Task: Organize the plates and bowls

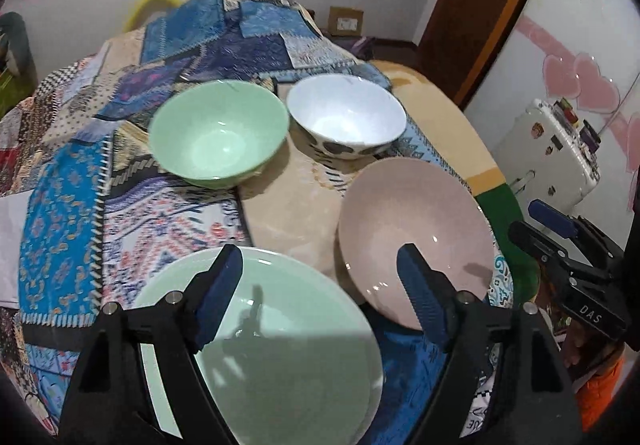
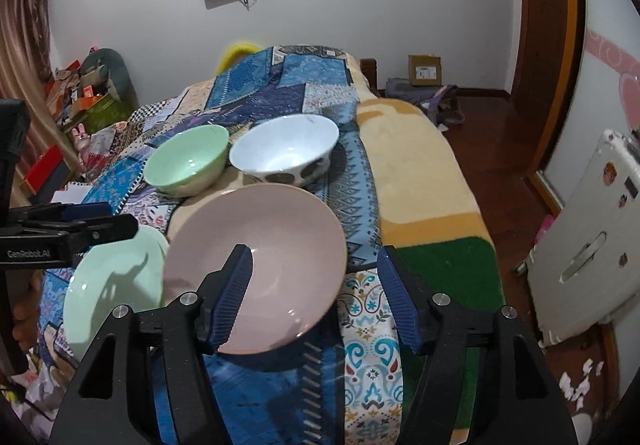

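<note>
My left hand-held gripper [image 1: 320, 285] hung spread over the green plate [image 1: 288, 365]; my right hand-held gripper [image 2: 316, 289] gaped, empty, over the pink plate [image 2: 256, 245] on the bed [image 2: 420, 173].

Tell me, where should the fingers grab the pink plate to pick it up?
Probably the near rim of the pink plate. It lies flat and shallow on the blanket, so only the thin edge offers a hold. The right gripper is open in front of it; come low from the near side, one finger over, one under.
</note>
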The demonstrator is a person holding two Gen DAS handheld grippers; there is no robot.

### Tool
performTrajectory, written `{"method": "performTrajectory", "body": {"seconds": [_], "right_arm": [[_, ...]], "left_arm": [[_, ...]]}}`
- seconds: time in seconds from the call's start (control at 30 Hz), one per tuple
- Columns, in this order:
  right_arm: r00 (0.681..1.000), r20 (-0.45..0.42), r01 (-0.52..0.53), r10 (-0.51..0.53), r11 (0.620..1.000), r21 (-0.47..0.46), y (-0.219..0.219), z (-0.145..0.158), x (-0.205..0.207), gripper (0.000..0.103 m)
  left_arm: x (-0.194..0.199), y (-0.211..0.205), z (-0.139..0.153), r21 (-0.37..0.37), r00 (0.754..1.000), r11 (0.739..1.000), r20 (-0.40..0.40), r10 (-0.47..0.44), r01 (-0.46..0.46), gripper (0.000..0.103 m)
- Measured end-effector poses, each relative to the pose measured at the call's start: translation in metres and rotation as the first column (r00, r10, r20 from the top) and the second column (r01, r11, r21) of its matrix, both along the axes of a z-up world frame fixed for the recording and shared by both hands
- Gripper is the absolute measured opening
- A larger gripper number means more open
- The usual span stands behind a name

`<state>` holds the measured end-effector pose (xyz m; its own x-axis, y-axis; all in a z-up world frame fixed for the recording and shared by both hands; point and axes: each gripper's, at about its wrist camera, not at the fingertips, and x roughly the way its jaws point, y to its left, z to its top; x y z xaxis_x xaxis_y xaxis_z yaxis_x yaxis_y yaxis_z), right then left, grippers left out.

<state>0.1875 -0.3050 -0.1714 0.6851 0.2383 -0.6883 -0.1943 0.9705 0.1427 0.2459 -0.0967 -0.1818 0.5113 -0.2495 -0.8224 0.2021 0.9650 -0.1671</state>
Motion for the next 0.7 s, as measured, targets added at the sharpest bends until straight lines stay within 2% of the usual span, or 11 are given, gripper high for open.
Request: {"method": "performTrajectory", "body": {"seconds": [0.3, 0.4, 0.53, 0.63, 0.7], "right_arm": [[0.998, -0.066, -0.005, 0.008, 0.999, 0.052, -0.011, -0.033, 0.016, 0.061], [0.997, -0.08, -0.008, 0.013, 0.998, 0.068, -0.012, -0.041, 0.018, 0.061], [0.995, -0.1, -0.016, 0.026, 0.995, 0.096, -0.012, -0.049, 0.02, 0.06], [0.995, -0.097, -0.021, 0.031, 0.995, 0.095, -0.01, -0.052, 0.02, 0.049], [0.994, -0.102, -0.03, 0.04, 0.995, 0.098, -0.008, -0.054, 0.021, 0.041]], "left_arm": [[0.029, -0.024, -0.04, 0.022, 0.997, 0.999, -0.078, -0.027, 0.029, 0.078], [0.034, -0.031, -0.049, 0.024, 0.994, 0.999, -0.097, -0.045, 0.048, 0.066], [0.038, -0.039, -0.056, 0.021, 0.992, 0.997, -0.11, -0.068, 0.071, 0.055], [0.039, -0.043, -0.06, 0.011, 0.989, 0.996, -0.125, -0.084, 0.087, 0.04], [0.04, -0.045, -0.062, 0.006, 0.987, 0.995, -0.129, -0.096, 0.098, 0.035]]}}
